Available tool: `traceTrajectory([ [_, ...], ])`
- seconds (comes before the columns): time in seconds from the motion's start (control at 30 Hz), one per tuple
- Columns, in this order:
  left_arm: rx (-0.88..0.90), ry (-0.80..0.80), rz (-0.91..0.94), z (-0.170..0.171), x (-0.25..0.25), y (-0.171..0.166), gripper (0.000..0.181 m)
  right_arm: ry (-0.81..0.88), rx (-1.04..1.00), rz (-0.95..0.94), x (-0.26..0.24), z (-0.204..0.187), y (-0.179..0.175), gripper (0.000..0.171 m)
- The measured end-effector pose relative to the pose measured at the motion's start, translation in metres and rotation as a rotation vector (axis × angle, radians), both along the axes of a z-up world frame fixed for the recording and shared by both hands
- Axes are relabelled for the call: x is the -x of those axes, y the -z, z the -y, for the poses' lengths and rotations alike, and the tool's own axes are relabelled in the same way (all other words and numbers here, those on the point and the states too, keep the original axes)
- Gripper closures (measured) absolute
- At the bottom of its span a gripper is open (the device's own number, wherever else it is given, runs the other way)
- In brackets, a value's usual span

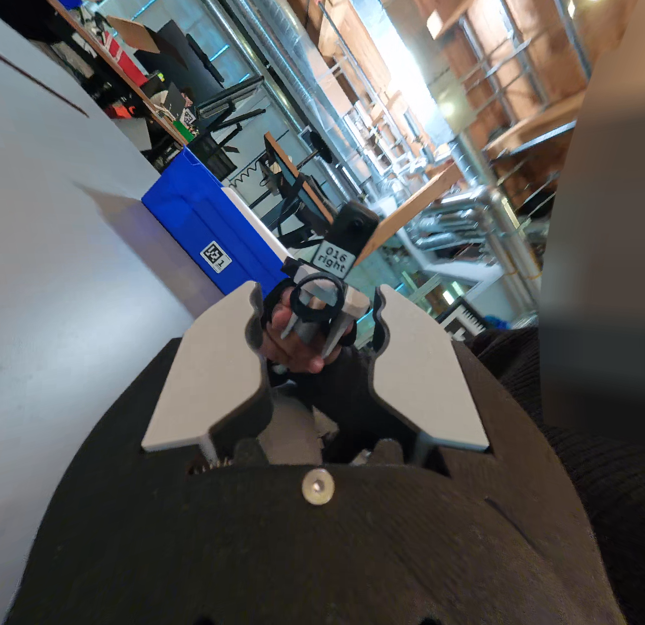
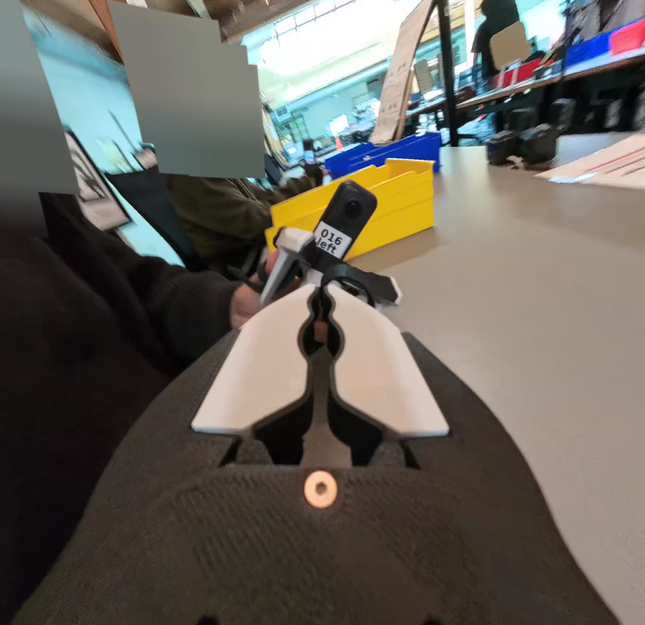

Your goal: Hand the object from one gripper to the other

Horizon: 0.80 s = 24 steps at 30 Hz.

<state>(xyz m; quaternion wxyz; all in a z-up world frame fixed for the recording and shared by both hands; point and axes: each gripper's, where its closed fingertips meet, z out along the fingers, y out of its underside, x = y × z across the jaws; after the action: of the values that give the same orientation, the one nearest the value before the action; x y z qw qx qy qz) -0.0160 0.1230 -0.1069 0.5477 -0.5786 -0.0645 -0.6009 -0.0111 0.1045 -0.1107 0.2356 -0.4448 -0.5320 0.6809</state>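
The right gripper (image 2: 321,294) is pinching the black ring (image 1: 316,297) up in the air. The left gripper (image 1: 317,304) is waiting wide open and empty. If the right lets go too soon, the ring could fall.

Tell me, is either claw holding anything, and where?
The right gripper pinches a black ring by its rim, at its fingertips; the left gripper is open, empty.
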Motion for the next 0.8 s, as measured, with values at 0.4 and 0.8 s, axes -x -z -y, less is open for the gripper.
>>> traceTrajectory([
  [0.4,-0.133,0.02,-0.343,0.01,-0.029,0.0,0.142,-0.159,0.216,0.051,-0.004,0.011,-0.003,0.17],
  [0.8,-0.124,0.046,-0.275,0.011,-0.026,-0.003,0.155,-0.17,0.271,0.019,-0.006,0.005,-0.008,0.164],
])
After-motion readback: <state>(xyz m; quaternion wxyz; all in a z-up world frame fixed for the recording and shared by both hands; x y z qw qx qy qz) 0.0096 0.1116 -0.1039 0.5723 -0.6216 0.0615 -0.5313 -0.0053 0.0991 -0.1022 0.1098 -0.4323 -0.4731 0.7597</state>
